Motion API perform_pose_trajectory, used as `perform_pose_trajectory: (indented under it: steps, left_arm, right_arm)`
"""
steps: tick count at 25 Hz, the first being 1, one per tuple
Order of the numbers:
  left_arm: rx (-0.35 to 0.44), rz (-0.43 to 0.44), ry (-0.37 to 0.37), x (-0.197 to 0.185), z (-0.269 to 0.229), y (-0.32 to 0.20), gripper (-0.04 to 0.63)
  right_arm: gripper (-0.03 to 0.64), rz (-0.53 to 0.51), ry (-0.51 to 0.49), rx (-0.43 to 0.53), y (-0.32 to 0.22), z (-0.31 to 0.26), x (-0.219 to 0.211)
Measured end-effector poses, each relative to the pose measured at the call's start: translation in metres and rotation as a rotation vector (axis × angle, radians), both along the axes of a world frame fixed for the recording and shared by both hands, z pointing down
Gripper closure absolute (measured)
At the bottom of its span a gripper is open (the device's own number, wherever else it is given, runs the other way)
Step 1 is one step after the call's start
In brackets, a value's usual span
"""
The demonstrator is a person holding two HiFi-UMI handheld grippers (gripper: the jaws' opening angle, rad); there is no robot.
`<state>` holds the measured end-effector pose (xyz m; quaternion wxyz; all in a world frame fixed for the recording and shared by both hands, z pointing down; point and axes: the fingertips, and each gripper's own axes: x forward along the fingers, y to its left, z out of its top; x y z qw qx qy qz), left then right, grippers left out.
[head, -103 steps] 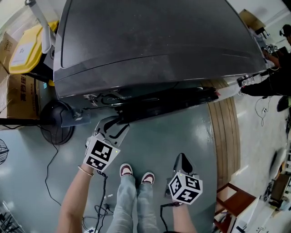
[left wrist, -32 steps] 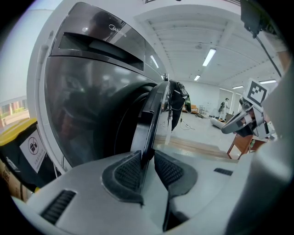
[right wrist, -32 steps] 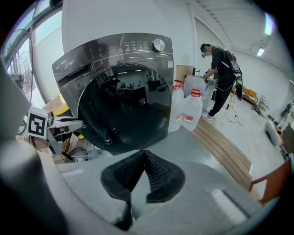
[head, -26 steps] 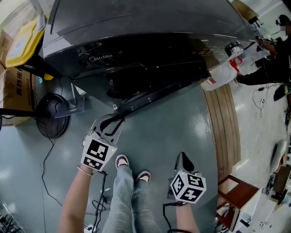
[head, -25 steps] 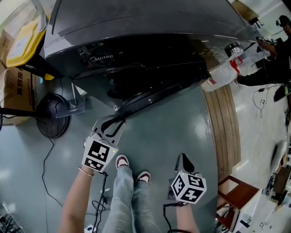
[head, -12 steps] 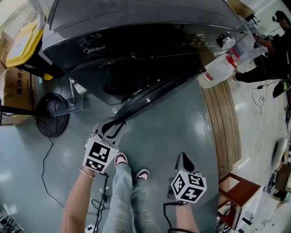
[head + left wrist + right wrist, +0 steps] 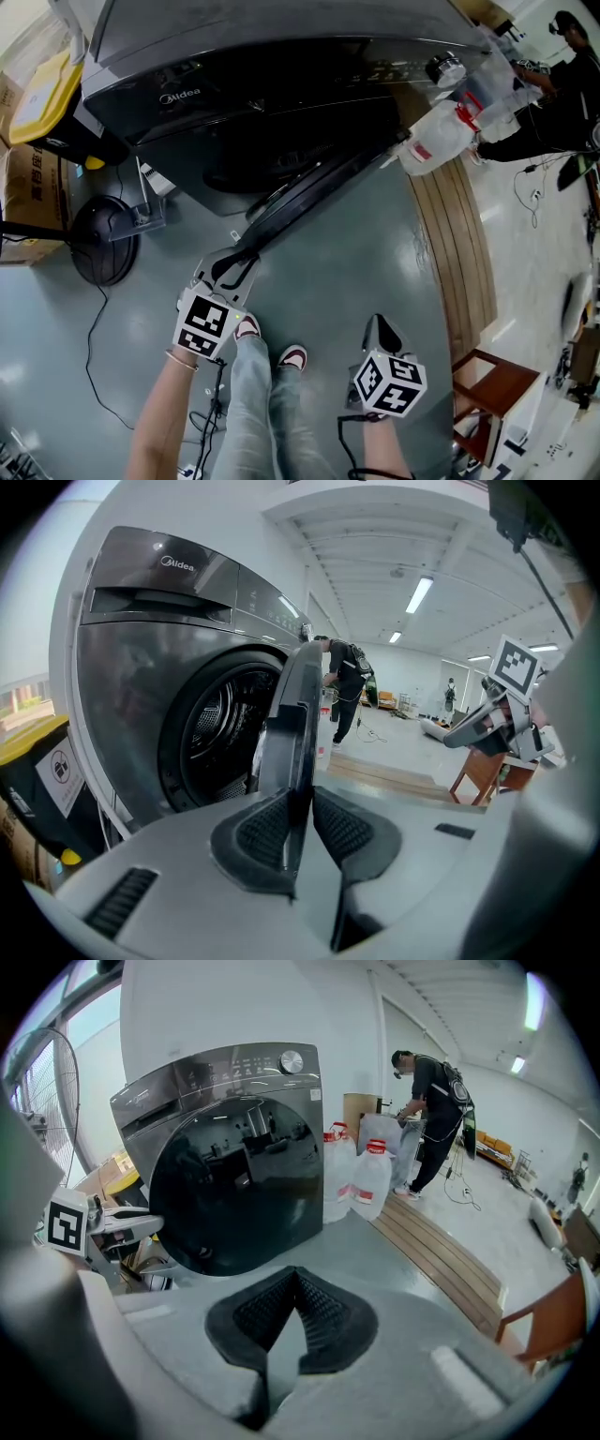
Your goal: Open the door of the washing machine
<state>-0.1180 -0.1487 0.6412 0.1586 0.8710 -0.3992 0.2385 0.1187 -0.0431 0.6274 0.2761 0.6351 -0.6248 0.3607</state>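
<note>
While left gripper (image 7: 232, 265), jaws just closing, clamps the door (image 7: 319, 178) edge mid-frame, it's roughly half-open, more swing left; right gripper (image 7: 377, 326) pinched together, empty.

At the upper left of the head view a yellow bin (image 7: 42, 89) is seen, with a cardboard box (image 7: 23, 197) below it at the left edge. A round black base (image 7: 101, 242) is set on the grey floor (image 7: 366, 272) just beside the box, and a thin cable (image 7: 94, 347) is trailed over the floor below it. At the upper right, clear plastic jugs (image 7: 433, 141) with red labels are stood at the far end of a strip of wooden planks (image 7: 461, 253). Beyond them a person in dark clothes (image 7: 548, 66) is seen. A red-brown chair (image 7: 487, 394) is placed at the lower right.
</note>
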Motion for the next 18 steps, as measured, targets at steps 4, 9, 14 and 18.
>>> perform_pose_trajectory:
  steps: [4, 9, 14, 18]
  left_arm:
    - [-0.01, 0.011, 0.007, 0.009, 0.001, 0.007, 0.523]
    - [-0.021, 0.031, 0.014, 0.018, 0.001, 0.017, 0.525]
    - [-0.028, 0.055, 0.016, 0.03, 0.003, 0.029, 0.525]
    - [-0.039, 0.076, 0.011, 0.04, 0.003, 0.039, 0.523]
  right_arm:
    - [0.612, 0.009, -0.002, 0.004, 0.004, -0.001, 0.004]
    - [0.612, 0.024, -0.008, 0.005, 0.012, 0.0, 0.007]
    - [0.612, 0.046, -0.015, 0.003, 0.022, 0.005, 0.015]
    - [0.612, 0.064, -0.02, -0.001, 0.031, 0.007, 0.021]
